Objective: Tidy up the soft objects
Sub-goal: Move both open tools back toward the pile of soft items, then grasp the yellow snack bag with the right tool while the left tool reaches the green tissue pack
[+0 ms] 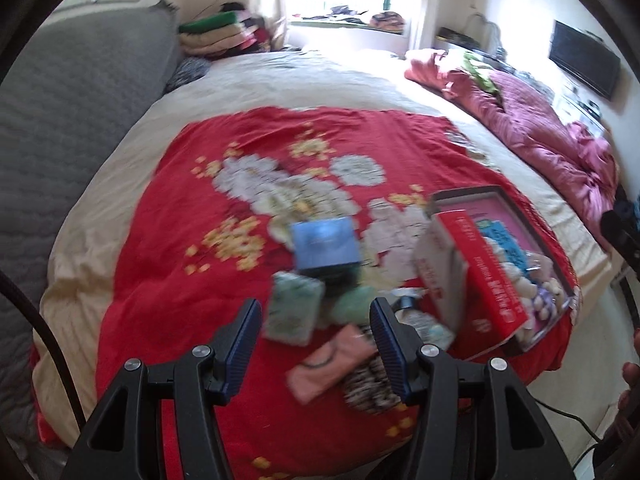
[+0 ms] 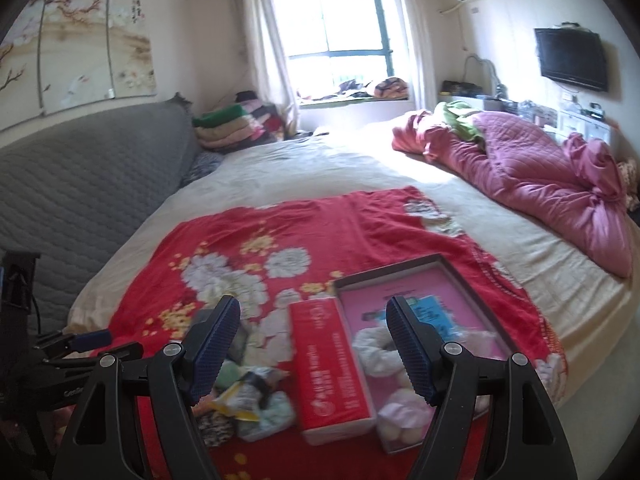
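Jaws of both grippers (image 1: pixel 316 322) (image 2: pixel 314 338) apart above red bedspread (image 1: pixel 192 240).

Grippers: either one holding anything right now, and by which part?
Nothing held. The left gripper and right gripper are both open and empty above the bed's red blanket.

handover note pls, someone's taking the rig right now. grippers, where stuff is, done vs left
Left gripper: open, nothing held, above the loose pile.
Right gripper: open wide, nothing held, over the tray.
Tray on the red blanket: already holds a white scrunchie, a pale pink soft item and a blue card.
Red box lies along the tray's left edge.
Left to sort: loose pile beside it, including a pink pouch, green packet, blue box. View blurred; confirm items before grasping.
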`<action>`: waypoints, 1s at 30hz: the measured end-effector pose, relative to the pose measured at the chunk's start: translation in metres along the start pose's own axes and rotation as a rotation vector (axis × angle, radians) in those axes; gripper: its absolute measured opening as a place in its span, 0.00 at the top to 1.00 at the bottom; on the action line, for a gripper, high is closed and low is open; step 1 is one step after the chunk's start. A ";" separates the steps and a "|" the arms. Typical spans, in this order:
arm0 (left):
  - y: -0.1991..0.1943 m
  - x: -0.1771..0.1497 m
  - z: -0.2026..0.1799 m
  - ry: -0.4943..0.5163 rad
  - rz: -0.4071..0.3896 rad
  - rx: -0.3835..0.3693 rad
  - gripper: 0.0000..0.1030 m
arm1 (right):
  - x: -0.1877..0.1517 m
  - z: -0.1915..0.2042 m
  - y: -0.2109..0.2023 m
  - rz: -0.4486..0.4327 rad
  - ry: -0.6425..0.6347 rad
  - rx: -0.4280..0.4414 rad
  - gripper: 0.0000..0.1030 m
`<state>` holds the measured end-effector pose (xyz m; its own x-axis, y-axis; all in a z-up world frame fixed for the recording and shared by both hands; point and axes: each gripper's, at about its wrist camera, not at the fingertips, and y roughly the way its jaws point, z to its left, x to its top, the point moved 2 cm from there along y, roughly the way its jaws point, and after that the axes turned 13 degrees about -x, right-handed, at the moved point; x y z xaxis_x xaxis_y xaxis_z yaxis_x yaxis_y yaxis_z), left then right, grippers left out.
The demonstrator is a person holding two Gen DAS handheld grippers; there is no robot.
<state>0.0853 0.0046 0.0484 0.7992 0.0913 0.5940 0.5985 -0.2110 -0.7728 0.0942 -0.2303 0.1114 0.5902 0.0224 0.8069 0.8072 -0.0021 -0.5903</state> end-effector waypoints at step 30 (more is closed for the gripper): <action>0.057 -0.065 0.066 -0.121 0.108 -0.134 0.46 | -0.085 0.099 0.061 0.228 -0.229 0.055 0.25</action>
<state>0.0712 0.0507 -0.0492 0.8640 0.1752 0.4719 0.5026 -0.3524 -0.7894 0.0924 -0.1334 0.0045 0.7327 0.2514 0.6324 0.6491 0.0211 -0.7604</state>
